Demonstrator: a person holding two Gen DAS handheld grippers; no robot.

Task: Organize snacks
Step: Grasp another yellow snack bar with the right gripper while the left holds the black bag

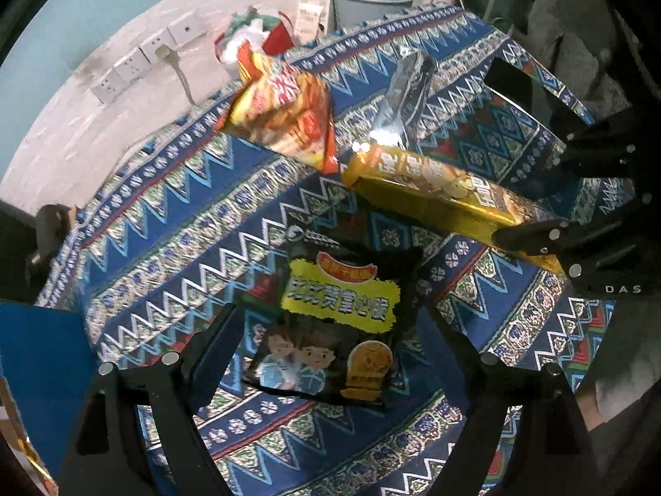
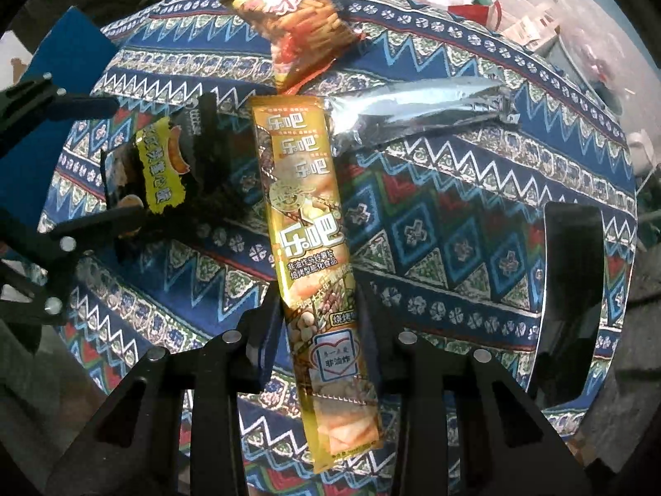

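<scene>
patterned cloth (image 1: pixel 173 223) covers the table, right gripper (image 2: pixel 320 310) is clamped on the near end of the long yellow pack (image 2: pixel 305 206) held over it, left gripper (image 1: pixel 330 355) gapes wide around the black bag (image 1: pixel 330 322) without pinching, orange bag (image 1: pixel 285 111) and silver pouch (image 1: pixel 403 87) lie beyond.

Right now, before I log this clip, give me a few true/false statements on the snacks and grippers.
1. The right gripper is shut on the gold pack. True.
2. The left gripper is shut on the black bag. False: its fingers stand apart on either side of the bag.
3. The silver pack lies on the cloth. True.
4. The orange bag lies on the black bag. False: they lie apart.
</scene>
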